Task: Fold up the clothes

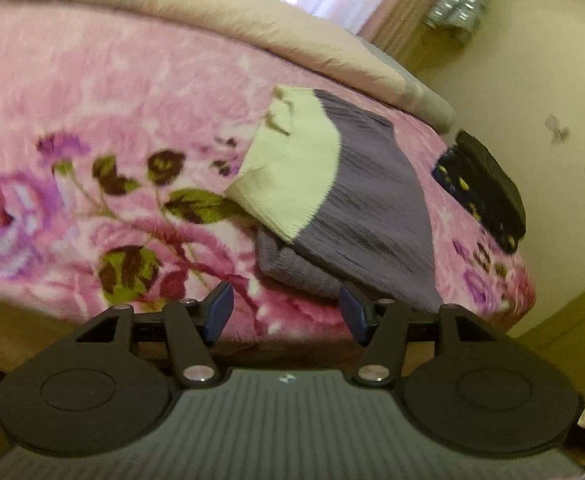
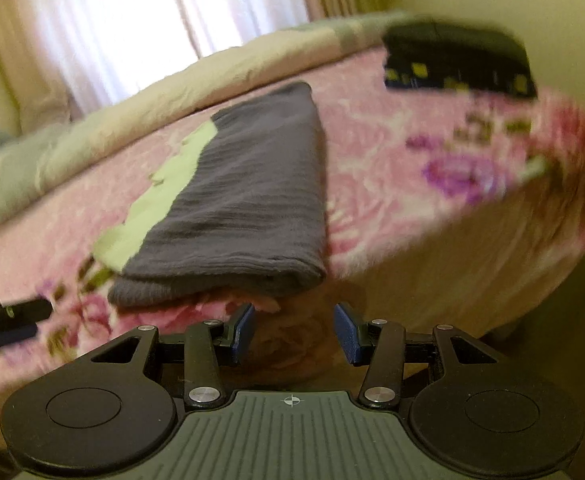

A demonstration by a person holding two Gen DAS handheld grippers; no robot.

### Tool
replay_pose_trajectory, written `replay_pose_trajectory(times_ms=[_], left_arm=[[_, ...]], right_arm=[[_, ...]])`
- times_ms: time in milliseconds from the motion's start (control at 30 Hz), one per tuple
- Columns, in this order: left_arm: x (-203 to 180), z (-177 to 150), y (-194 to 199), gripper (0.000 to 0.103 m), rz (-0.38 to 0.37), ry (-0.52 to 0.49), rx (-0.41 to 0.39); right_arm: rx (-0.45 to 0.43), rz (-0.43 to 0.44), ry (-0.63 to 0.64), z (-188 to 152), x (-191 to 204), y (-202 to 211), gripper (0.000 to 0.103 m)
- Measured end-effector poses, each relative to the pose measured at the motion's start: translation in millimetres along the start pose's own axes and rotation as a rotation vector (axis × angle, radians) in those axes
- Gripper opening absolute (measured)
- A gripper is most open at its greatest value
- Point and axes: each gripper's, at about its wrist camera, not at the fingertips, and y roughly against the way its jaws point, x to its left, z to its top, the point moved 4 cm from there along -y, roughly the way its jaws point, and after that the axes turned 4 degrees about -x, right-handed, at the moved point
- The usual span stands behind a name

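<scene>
Both claws (image 1: 286, 312) (image 2: 294, 332) gape empty just off the folded purple garment's (image 2: 248, 200) near edge.

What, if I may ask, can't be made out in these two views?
- Purple garment: type unclear; folded.
- Green piece: its print is blurred, left view.
- Dark folded item: smeared by motion blur, right view.
- Silver object by the wall: blurred, left view.
</scene>
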Motion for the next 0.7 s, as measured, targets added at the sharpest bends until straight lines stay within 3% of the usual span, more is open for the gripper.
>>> replay_pose_trajectory(times_ms=[267,400,700], left_arm=[[31,19,-71,0.056,-0.112,0.204,0.055],[42,31,-101,0.057,-0.133,0.251,0.053],[51,47,-137,0.059,-0.272,0.353,0.093]], right_arm=[[0.046,0.225,-0.405,24,-67,-48,0.047],[0.050,0.272,-0.459,40,-79,-73,0.048],[0.095,0.324,-0.484,72,-86,-106,0.048]])
